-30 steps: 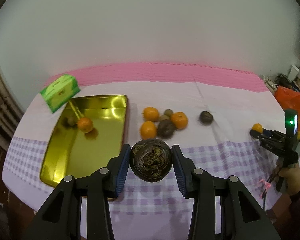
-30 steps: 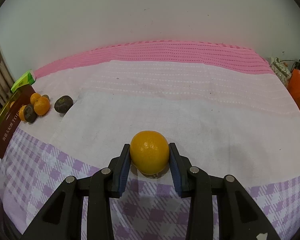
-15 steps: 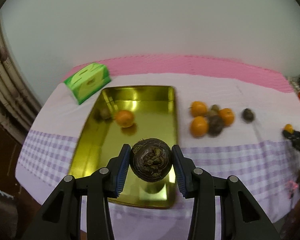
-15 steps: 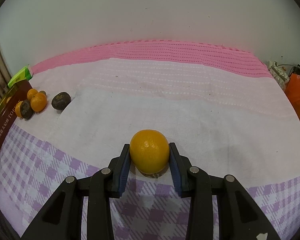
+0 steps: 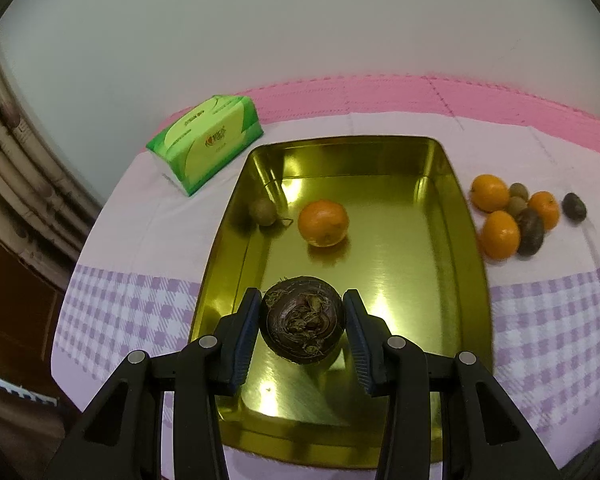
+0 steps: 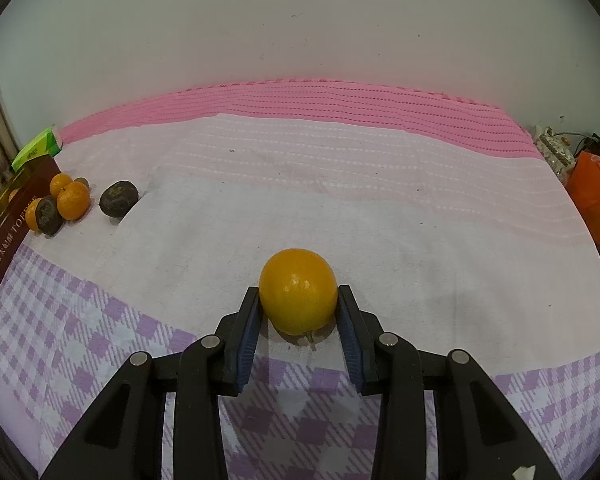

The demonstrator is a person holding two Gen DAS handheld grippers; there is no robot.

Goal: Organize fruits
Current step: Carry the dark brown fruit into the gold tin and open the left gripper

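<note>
Left tongs [image 5: 303, 320] clamped on a dark brown fruit [image 5: 302, 319], held above the near half of the gold tray [image 5: 452, 280]; an orange [image 5: 323, 223] and a kiwi [image 5: 262, 212] lie at the tray's far end. Right tongs [image 6: 298, 312] clamped on a yellow-orange fruit [image 6: 298, 291] over the tabletop [image 6: 420, 220]. Loose fruit pile [image 5: 512, 216] right of the tray; green tissue pack [image 5: 206, 142] far left.

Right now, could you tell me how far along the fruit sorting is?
Done: an orange and a small brown fruit lie in the gold tray. In hand: the left tongs hold a dark fruit over the tray; the right tongs grip a yellow-orange fruit. Left: the cluster beside the tray.
</note>
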